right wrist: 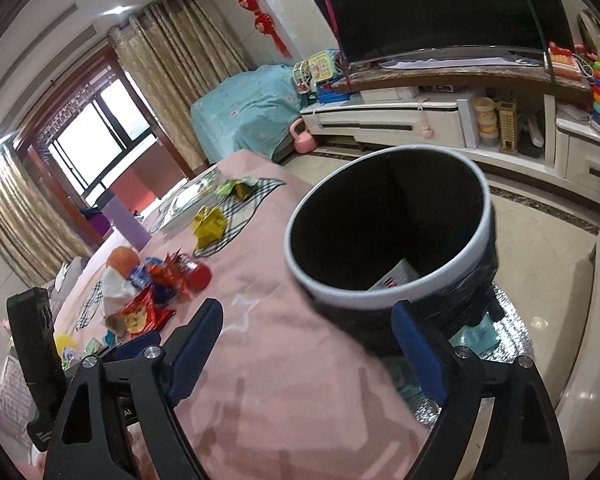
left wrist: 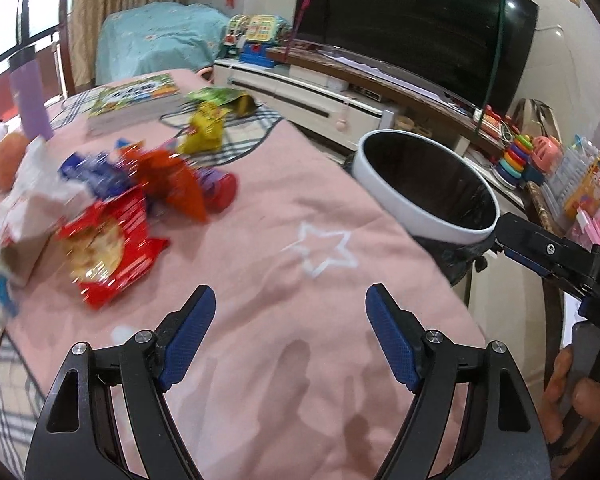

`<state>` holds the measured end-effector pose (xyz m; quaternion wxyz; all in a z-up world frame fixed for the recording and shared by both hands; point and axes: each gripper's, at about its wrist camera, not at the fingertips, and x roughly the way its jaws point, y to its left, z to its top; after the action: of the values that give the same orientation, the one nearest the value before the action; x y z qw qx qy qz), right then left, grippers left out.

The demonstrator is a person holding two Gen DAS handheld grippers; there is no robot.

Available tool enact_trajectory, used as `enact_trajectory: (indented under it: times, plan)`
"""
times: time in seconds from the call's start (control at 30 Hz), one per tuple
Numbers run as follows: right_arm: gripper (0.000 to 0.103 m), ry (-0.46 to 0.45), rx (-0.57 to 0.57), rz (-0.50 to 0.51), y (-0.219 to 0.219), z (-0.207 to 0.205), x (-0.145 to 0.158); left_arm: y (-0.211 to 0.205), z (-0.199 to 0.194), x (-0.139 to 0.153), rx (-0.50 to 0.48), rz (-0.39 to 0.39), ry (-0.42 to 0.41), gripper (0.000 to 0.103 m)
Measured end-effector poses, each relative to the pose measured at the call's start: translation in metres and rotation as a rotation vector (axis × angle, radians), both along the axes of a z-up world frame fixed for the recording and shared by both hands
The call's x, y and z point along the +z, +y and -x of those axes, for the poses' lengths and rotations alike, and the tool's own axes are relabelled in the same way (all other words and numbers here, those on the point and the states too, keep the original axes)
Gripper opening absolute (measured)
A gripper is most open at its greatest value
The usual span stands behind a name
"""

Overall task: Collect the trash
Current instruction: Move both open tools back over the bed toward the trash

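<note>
On the pink cloth [left wrist: 300, 184] that covers the table, my left gripper [left wrist: 290, 300] hangs with its blue pads spread wide and nothing between them, above a bare stretch near a white star outline [left wrist: 320, 250]. Ahead and to its left lies the heap of trash: a red snack packet [left wrist: 108, 256] nearest, an orange wrapper [left wrist: 176, 184] and a blue wrapper [left wrist: 96, 172] behind it, crumpled white paper [left wrist: 32, 200] at the left edge, and a yellow packet [left wrist: 206, 128] further back, apart from the heap. A green packet [left wrist: 216, 98] lies beyond that, beside a book [left wrist: 136, 100]. My right gripper [right wrist: 306, 316] is likewise released, its jaws wide and empty, poised at the table edge just before the bin [right wrist: 388, 232]. The bin, white-rimmed with a black liner, stands on the floor against the table's right side; inside it a piece of white printed packaging [right wrist: 396, 278] shows at the bottom. In the left wrist view the right gripper [left wrist: 500, 236] appears at the right margin, close to the bin's rim [left wrist: 432, 220], with fingers [left wrist: 560, 384] of my hand visible below it.
</note>
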<state>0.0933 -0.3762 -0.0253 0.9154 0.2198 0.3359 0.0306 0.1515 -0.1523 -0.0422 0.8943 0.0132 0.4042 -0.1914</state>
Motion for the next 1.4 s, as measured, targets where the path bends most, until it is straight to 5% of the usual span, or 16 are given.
enact_trajectory:
  times: [0.93, 1.4]
  plan:
    - [0.091, 0.032, 0.209, -0.002, 0.102, -0.003, -0.016, 0.153, 0.041, -0.019, 0.311, 0.054, 0.054, 0.08]
    - [0.091, 0.038, 0.331, 0.006, 0.147, -0.021, -0.019, 0.22, 0.032, -0.023, 0.496, 0.058, 0.07, 0.083]
